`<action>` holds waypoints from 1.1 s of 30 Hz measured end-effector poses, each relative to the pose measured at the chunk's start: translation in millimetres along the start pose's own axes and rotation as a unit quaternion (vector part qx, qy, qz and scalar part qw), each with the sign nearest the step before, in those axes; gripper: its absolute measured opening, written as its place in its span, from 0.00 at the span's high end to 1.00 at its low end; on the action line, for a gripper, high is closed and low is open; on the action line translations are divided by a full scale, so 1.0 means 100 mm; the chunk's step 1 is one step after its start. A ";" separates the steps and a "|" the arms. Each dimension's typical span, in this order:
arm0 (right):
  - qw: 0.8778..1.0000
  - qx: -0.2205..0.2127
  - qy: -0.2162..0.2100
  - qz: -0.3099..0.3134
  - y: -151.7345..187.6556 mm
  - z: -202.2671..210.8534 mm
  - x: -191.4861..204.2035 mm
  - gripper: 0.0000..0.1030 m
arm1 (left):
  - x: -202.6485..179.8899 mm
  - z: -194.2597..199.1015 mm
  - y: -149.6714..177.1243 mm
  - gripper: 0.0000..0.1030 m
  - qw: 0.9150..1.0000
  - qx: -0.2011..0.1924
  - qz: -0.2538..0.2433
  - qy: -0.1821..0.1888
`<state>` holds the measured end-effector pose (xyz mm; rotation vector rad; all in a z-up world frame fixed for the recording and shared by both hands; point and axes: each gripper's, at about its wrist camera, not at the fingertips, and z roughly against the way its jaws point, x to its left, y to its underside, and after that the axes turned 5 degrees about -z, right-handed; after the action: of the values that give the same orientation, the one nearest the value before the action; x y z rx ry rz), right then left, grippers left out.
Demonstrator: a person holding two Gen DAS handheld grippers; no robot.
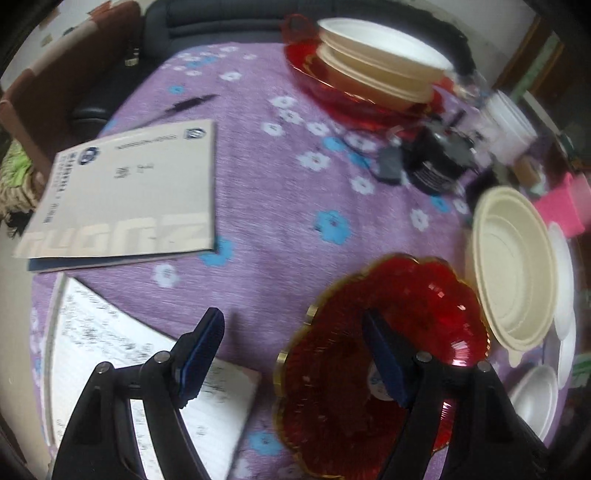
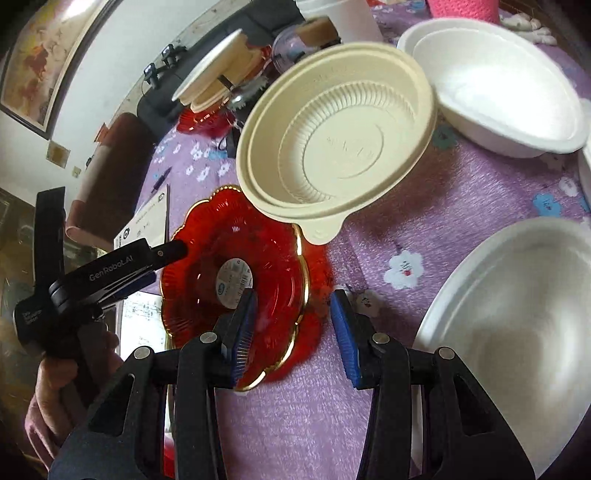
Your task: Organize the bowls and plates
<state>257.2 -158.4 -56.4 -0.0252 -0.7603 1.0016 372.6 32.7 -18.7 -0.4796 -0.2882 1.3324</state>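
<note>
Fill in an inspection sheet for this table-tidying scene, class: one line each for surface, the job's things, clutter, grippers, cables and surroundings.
Surface: purple flowered tablecloth.
Job's things: near red glass plate lies flat; cream bowl sits tilted beside it, overlapping its rim; white bowls further right; far red plate carries stacked cream bowls.
Clutter: booklet, handwritten paper, pen, black jar, pink container.
Grippers: left gripper open, one finger over the near plate; right gripper open over that plate's edge, holding nothing.
Cables: thin dark cord beside the jar.
Surroundings: dark sofa, framed picture.
</note>
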 end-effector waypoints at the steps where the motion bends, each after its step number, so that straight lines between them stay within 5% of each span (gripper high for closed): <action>1: 1.000 0.005 0.000 -0.002 0.01 -0.03 -0.01 0.60 | -0.04 -0.02 0.01 0.25 1.000 0.003 -0.008 0.002; 7: 1.000 0.008 -0.011 0.002 0.03 -0.10 0.02 0.60 | -0.17 -0.08 0.09 0.35 0.999 0.015 -0.036 0.002; 9: 1.000 0.005 -0.011 0.009 0.04 -0.11 0.05 0.60 | -0.19 -0.08 0.10 0.51 0.999 0.015 -0.041 0.005; 12: 0.999 0.003 -0.011 0.030 0.05 -0.13 0.09 0.60 | -0.21 -0.07 0.13 0.63 0.999 0.019 -0.043 -0.004; 19: 0.999 -0.012 0.012 0.043 0.02 -0.10 0.05 0.89 | -0.10 0.02 0.20 0.71 1.000 0.013 -0.027 -0.007; 33: 0.994 -0.022 -0.030 0.100 0.45 0.43 0.20 0.91 | -0.05 0.80 0.82 0.74 0.999 -0.009 -0.034 -0.034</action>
<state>204.6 -131.1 -28.5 -0.1123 -0.8477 1.1797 263.9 54.5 10.4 -0.4374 -0.3702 1.2815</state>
